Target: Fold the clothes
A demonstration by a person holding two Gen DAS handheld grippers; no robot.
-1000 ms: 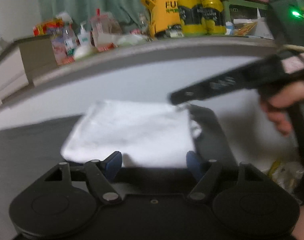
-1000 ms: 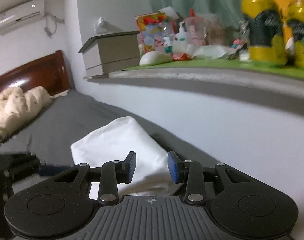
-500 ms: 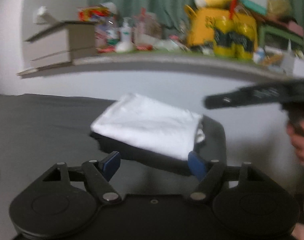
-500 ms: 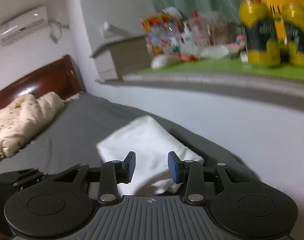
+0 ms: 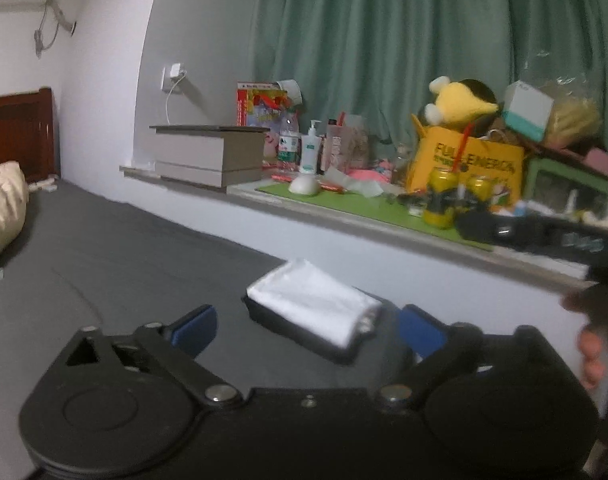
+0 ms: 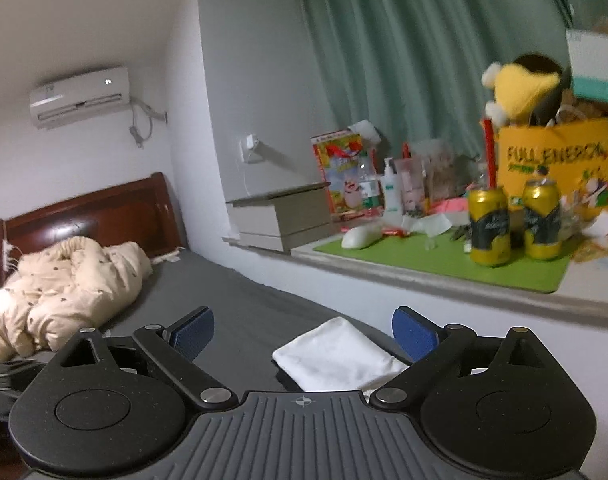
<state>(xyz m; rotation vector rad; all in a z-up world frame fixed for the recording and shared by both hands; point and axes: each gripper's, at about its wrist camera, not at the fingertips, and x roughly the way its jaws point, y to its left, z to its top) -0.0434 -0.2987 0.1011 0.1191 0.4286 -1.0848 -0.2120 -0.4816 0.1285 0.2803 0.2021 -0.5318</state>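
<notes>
A folded white garment (image 5: 314, 304) lies on the grey bed sheet (image 5: 115, 264) close to the wall under the sill, on top of a folded dark piece. My left gripper (image 5: 306, 332) hangs well above and short of it, its jaws opening wide with nothing between the blue pads. In the right wrist view the same white garment (image 6: 338, 356) lies low between the fingers but far below them. My right gripper (image 6: 304, 334) is also opening, with nothing held. The right gripper's black body (image 5: 544, 236) and a hand show at the right of the left wrist view.
A window sill (image 6: 444, 276) with a green mat holds two yellow cans (image 6: 490, 226), bottles, a grey box (image 6: 283, 216) and a yellow bag (image 6: 558, 168). A beige quilt (image 6: 59, 284) lies by the wooden headboard (image 6: 91, 216). Green curtains hang behind.
Both grippers have pulled back and up from the white garment, which now looks smaller and farther. Both pairs of jaws have spread much wider. More of the room shows.
</notes>
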